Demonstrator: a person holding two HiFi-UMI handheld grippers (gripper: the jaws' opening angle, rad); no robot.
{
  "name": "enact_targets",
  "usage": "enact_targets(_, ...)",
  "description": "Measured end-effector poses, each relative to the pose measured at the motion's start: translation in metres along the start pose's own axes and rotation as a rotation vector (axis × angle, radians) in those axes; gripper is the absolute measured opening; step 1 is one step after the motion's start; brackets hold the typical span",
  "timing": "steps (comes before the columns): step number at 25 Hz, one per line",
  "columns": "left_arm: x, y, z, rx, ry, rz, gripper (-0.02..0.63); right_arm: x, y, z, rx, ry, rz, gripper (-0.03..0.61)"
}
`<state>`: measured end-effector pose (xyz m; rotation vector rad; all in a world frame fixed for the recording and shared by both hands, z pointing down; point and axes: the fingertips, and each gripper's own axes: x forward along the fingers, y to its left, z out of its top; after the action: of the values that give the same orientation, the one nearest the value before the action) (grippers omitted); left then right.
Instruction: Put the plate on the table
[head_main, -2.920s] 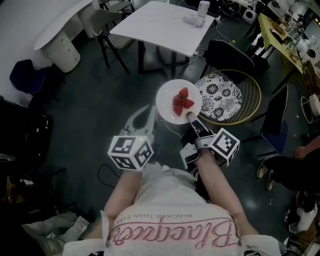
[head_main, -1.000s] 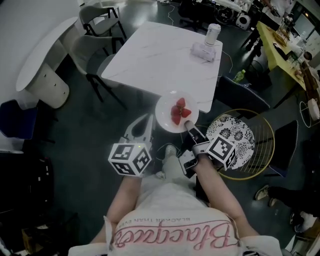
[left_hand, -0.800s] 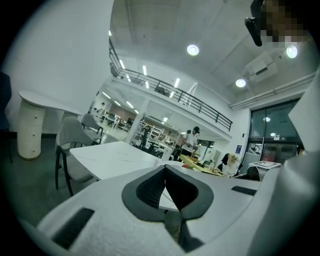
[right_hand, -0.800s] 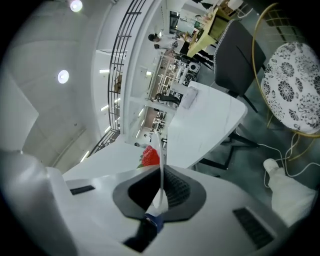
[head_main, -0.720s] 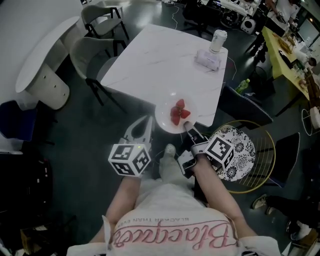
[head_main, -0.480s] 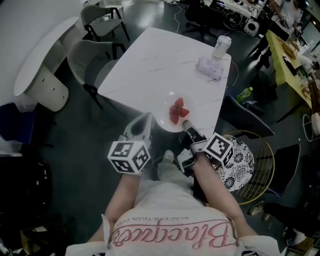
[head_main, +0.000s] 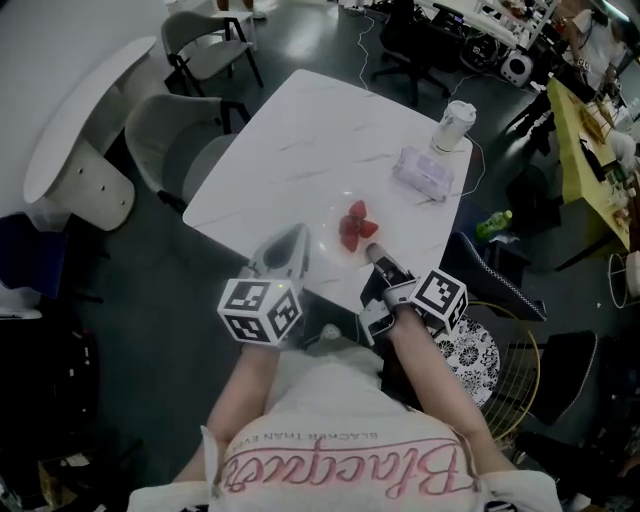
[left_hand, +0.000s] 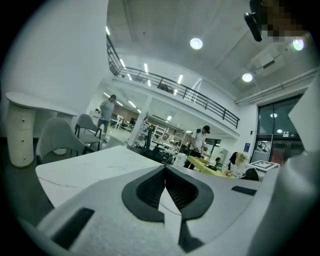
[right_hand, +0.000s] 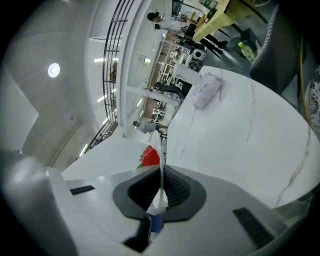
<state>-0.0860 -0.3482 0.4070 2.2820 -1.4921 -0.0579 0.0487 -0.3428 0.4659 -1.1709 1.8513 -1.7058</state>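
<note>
Place: large open-plan workspace, part office, part lab.
Height: tall hall with a railed mezzanine (left_hand: 185, 92) along the far wall and round ceiling downlights (left_hand: 196, 43).
Entrance: full-height glass doors (left_hand: 280, 130) at the far right.
Seating: white marble-look counter (head_main: 300, 140) with grey shell chairs (head_main: 170, 140) beside it; round rattan chair (head_main: 510, 370) with a patterned cushion nearby.
Work area: yellow desk (head_main: 585, 160) crowded with small gear; racks and benches of equipment (right_hand: 182, 47) beyond.
Floor: dark and glossy (head_main: 130, 290).
People: a few standing figures (left_hand: 106, 107) among the distant benches.
</note>
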Motion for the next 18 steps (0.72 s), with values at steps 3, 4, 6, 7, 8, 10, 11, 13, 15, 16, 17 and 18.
enact_targets(3,0.023,0.008,0.000,0.009,0.015,0.003,0.003,0.021,-0.004,0.015,-0.001,0.020,-0.002,0.008)
enact_targets(4,0.030,0.012,0.000,0.010,0.020,0.005,0.002,0.029,-0.006,0.018,0.000,0.028,-0.002,0.008)
enact_targets(6,0.041,0.021,0.001,0.010,0.031,0.012,0.002,0.043,-0.010,0.023,-0.001,0.045,-0.009,0.008)
enact_targets(7,0.046,0.027,0.001,0.010,0.038,0.016,0.002,0.049,-0.013,0.025,-0.005,0.052,-0.015,0.008)
enact_targets(8,0.051,0.033,0.002,0.008,0.044,0.022,0.002,0.056,-0.016,0.027,-0.008,0.058,-0.023,0.008)
enact_targets(10,0.060,0.045,0.005,0.010,0.056,0.033,0.002,0.069,-0.022,0.031,-0.009,0.064,-0.040,0.008)
enact_targets(11,0.065,0.050,0.006,0.014,0.064,0.035,0.002,0.075,-0.025,0.033,-0.007,0.066,-0.050,0.008)
enact_targets(13,0.076,0.060,0.007,0.018,0.083,0.029,0.002,0.088,-0.032,0.036,-0.001,0.068,-0.070,0.008)
enact_targets(15,0.089,0.069,0.007,0.017,0.105,0.019,0.002,0.100,-0.040,0.038,0.007,0.076,-0.087,0.008)
enact_targets(16,0.095,0.073,0.006,0.019,0.116,0.015,0.002,0.106,-0.045,0.038,0.011,0.080,-0.097,0.008)
enact_targets(17,0.101,0.077,0.004,0.022,0.127,0.010,0.002,0.111,-0.050,0.038,0.012,0.084,-0.108,0.008)
enact_targets(18,0.107,0.081,0.003,0.025,0.137,0.006,0.002,0.116,-0.056,0.039,0.011,0.087,-0.121,0.008)
